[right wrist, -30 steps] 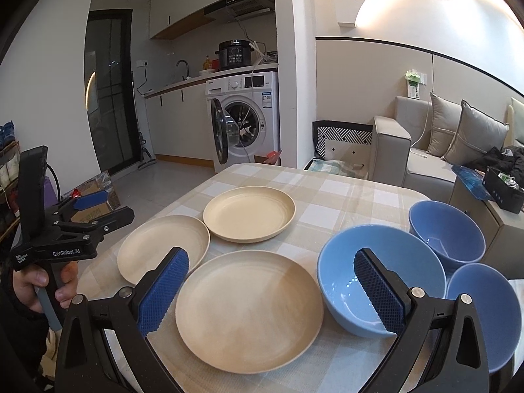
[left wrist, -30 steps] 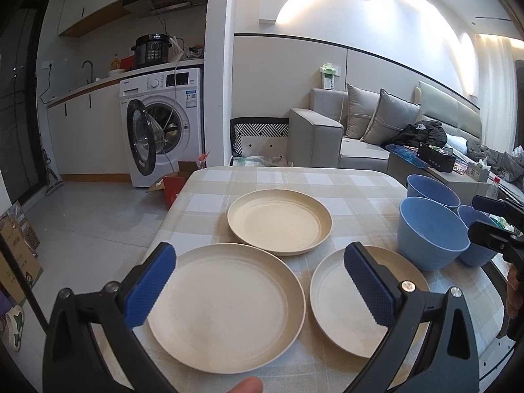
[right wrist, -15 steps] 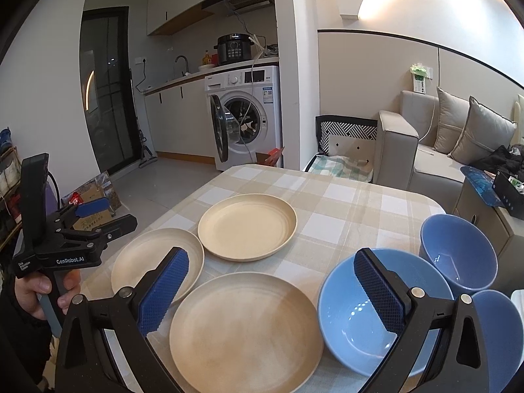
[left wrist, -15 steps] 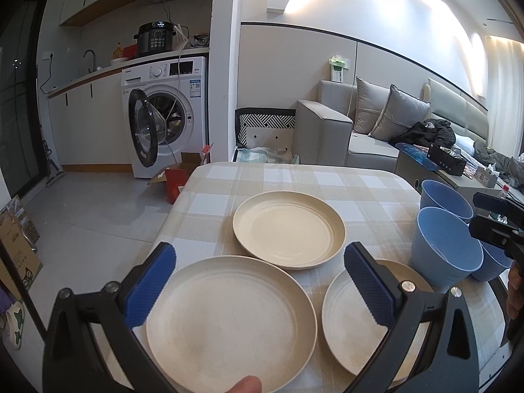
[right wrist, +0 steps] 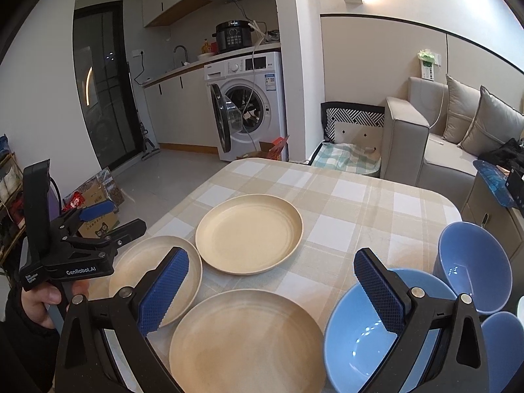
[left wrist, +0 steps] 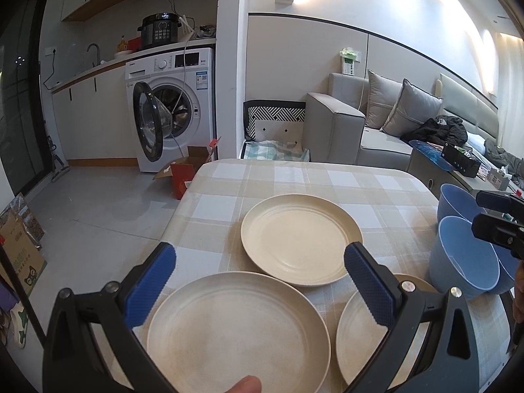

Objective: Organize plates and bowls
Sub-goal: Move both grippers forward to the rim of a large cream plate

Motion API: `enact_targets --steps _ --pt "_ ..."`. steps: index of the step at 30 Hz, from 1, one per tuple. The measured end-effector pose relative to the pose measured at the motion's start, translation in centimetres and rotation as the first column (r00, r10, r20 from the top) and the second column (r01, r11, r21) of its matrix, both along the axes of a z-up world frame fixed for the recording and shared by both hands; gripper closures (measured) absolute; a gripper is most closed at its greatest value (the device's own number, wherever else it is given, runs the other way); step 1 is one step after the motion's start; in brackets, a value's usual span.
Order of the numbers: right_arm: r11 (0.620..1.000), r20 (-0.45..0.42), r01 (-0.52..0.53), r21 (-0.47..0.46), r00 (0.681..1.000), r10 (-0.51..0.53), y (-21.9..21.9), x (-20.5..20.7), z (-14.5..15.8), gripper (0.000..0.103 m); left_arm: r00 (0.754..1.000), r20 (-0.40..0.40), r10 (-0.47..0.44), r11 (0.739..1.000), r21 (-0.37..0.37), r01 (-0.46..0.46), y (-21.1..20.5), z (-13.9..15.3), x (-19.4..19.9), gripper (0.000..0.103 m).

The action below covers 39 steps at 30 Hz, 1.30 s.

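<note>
Three beige plates lie on the checked table point(left wrist: 294, 177): a far one point(left wrist: 299, 240), a near left one point(left wrist: 235, 330) and a near right one point(left wrist: 360, 337). Three blue bowls stand at the right; the largest point(right wrist: 363, 337) is nearest, with two more point(right wrist: 471, 271) point(right wrist: 504, 350) beside it. My left gripper point(left wrist: 258, 278) is open and empty above the near left plate. My right gripper point(right wrist: 270, 283) is open and empty, between the near right plate point(right wrist: 245, 340) and the large bowl. The left gripper also shows in the right wrist view point(right wrist: 111, 217).
A washing machine point(left wrist: 170, 108) with its door open stands beyond the table, with a red box point(left wrist: 186, 173) on the floor. A grey sofa point(left wrist: 376, 124) is at the back right. The table's left edge drops to the floor.
Both grippers have tilted up and drawn back a little, so the plates and bowls sit lower in both views. Both stay open. Nothing on the table has moved.
</note>
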State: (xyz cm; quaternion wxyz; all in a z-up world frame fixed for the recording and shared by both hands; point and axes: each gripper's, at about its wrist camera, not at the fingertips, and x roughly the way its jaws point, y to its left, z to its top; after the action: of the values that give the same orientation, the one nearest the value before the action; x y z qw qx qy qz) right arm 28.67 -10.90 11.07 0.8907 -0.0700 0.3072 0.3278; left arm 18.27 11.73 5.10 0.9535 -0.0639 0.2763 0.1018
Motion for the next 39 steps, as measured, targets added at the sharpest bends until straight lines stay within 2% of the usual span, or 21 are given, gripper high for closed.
enact_targets --steps 12,20,39 --pt "0.999 -0.056 -0.011 -0.03 0.998 0.009 2.6 3.7 -1.4 0.0 1.0 -0.025 0.003 1.0 0.007 -0.003 0.7 0.2 2.3 0.0" --pt "0.999 -0.107 0.016 -0.037 0.994 -0.02 3.7 6.1 -2.3 0.0 0.998 -0.055 0.013 0.999 -0.029 -0.015 1.8 -0.2 4.0 0.0" --pt "0.993 -0.233 0.067 -0.1 0.969 -0.088 7.2 11.1 -6.5 0.0 0.988 -0.147 0.043 0.998 -0.04 -0.05 3.9 -3.3 8.3 0.0"
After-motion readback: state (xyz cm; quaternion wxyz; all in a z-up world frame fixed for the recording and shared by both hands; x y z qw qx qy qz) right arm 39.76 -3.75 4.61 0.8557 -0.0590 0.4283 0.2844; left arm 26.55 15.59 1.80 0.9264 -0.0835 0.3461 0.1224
